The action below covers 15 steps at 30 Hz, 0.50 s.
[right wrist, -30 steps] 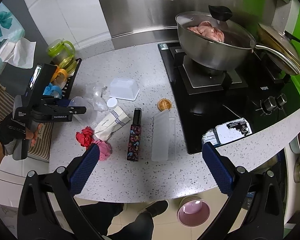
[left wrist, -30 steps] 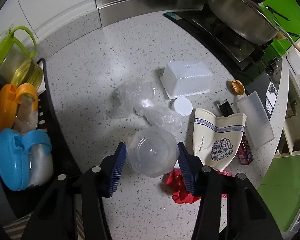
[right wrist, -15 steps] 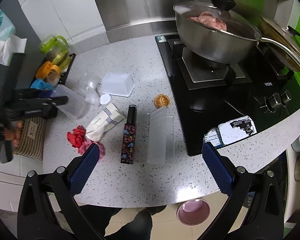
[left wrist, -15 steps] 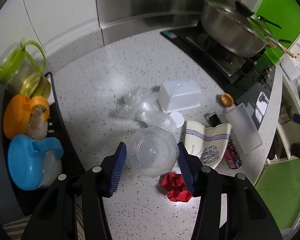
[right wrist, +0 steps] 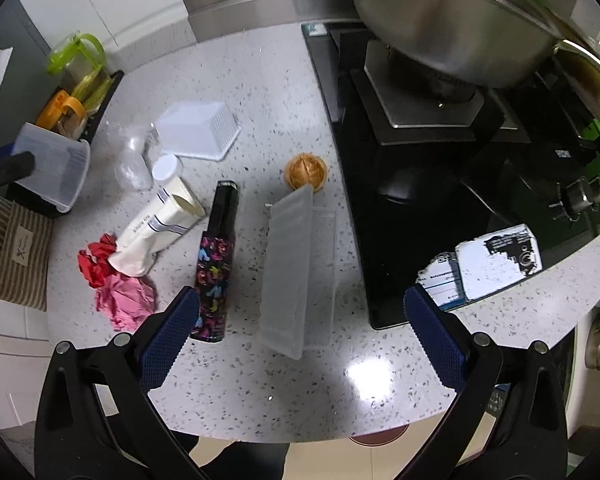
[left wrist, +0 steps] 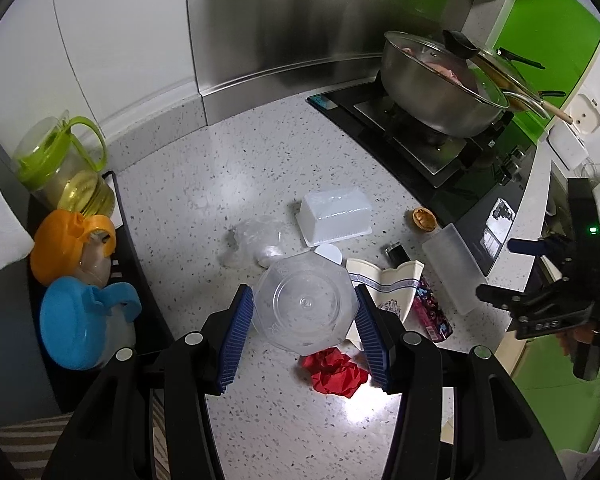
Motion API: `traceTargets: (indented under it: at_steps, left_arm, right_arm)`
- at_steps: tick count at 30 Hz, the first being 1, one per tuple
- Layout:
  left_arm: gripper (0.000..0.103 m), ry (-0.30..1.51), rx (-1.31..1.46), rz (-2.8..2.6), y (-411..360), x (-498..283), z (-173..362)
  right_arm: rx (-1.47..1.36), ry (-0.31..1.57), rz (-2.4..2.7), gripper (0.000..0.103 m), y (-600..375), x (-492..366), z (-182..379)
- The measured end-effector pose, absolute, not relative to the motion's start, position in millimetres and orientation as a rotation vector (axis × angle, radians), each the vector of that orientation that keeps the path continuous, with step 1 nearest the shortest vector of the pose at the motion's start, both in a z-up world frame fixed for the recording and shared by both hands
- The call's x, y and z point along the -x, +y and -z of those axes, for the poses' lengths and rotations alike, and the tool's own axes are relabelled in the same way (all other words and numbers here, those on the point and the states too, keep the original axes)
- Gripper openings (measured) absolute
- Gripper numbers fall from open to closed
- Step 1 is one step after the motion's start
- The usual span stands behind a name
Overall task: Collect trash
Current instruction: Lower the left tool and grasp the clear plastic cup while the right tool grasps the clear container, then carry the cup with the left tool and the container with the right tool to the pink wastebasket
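Note:
My left gripper (left wrist: 303, 322) is shut on a clear plastic container (left wrist: 305, 306) and holds it above the speckled counter; it also shows in the right wrist view (right wrist: 56, 166). My right gripper (right wrist: 300, 330) is open and empty above the counter's front edge. Below it lie a long frosted box (right wrist: 300, 268) and a dark patterned bottle (right wrist: 216, 256). Trash on the counter: red crumpled paper (left wrist: 334, 372), pink crumpled paper (right wrist: 126, 300), a flattened paper cup (right wrist: 156, 232), clear plastic wrap (left wrist: 256, 240), a white tub upside down (left wrist: 334, 214), a white lid (right wrist: 167, 168) and a golden cap (right wrist: 306, 172).
A black rack at the left holds green (left wrist: 56, 156), orange (left wrist: 70, 244) and blue (left wrist: 80, 320) lidded jugs. A gas hob (right wrist: 440, 184) with a steel pan (left wrist: 440, 84) fills the right. A printed card (right wrist: 492, 268) lies on the hob's front corner. A striped cloth (right wrist: 12, 252) lies at the left.
My left gripper has lifted and drawn back with the container. My right gripper has moved down and forward toward the frosted box and the bottle.

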<state>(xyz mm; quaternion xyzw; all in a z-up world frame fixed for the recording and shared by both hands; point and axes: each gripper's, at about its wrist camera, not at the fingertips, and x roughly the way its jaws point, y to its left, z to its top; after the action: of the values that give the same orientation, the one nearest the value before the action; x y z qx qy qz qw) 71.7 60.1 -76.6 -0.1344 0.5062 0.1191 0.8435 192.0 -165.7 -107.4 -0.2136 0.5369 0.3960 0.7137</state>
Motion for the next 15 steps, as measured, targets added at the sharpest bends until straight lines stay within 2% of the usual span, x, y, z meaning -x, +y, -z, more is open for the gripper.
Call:
traceTargets:
  at_steps: [1,2,4,6,7,9,11,15]
  left_arm:
    - [0.051,1.07,0.287,-0.253,60,-71,77]
    - [0.051,1.071,0.288,-0.255,60,-70,78]
    - [0.051,1.074,0.295,-0.256,59,-69,79]
    - [0.051,1.077,0.3,-0.255,57,-67,81]
    - [0.051,1.079,0.301,-0.255,57,-67,81]
    - [0.051,1.082,0.3,-0.253,56,-67,82]
    - [0.051,1.082,0.299,-0.249,54,-68,82]
    - [0.051,1.08,0.295,-0.237,53,-69,82]
  right_arm:
    - [0.475,1.196,-0.883,0.092,-165,-193,110]
    - [0.479,1.21,-0.891,0.079,-163,-194,114]
    - [0.484,1.233,-0.903,0.067,-161,-196,120]
    - [0.465,1.253,-0.925,0.049,-160,-198,123]
    - [0.46,1.257,-0.931,0.044,-161,-198,123]
    - [0.447,1.264,-0.953,0.024,-161,-197,123]
    - [0.442,1.261,-0.961,0.013,-161,-196,121]
    - [0.426,1.248,-0.974,0.007,-161,-192,115]
